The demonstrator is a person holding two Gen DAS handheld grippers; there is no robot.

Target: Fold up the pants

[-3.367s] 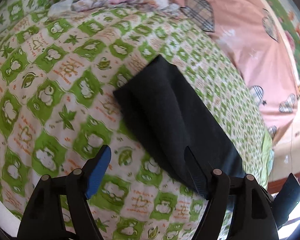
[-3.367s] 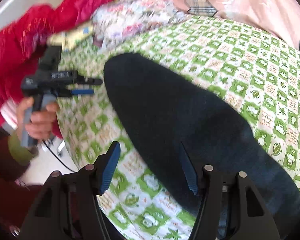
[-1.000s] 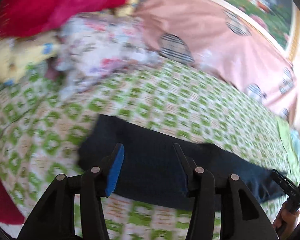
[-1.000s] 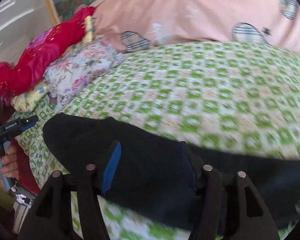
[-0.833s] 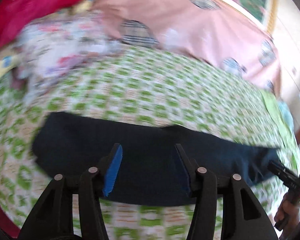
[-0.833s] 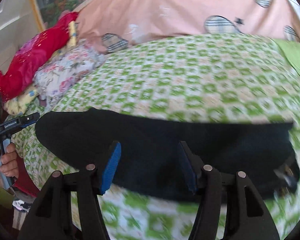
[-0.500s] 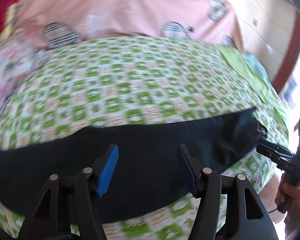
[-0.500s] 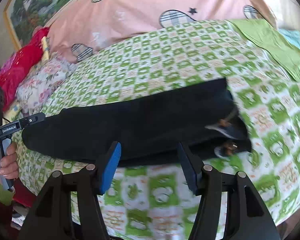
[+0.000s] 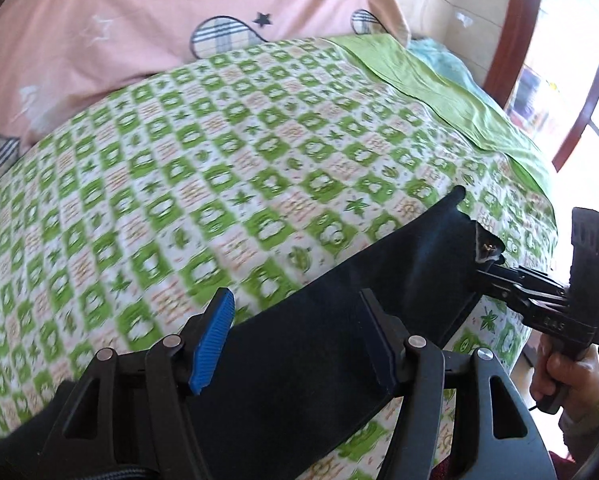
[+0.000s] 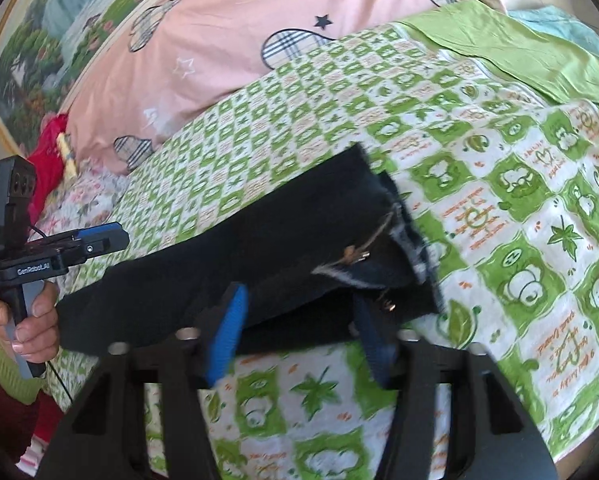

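Dark pants (image 9: 319, 320) are laid lengthwise along the near edge of the bed (image 9: 219, 160). Left gripper (image 9: 295, 340) and right gripper (image 10: 299, 328) are held spread, nothing grasped. Fabric is judged soft, limp, light. The waistband (image 10: 383, 256) at the right end is best pinched at its corners.
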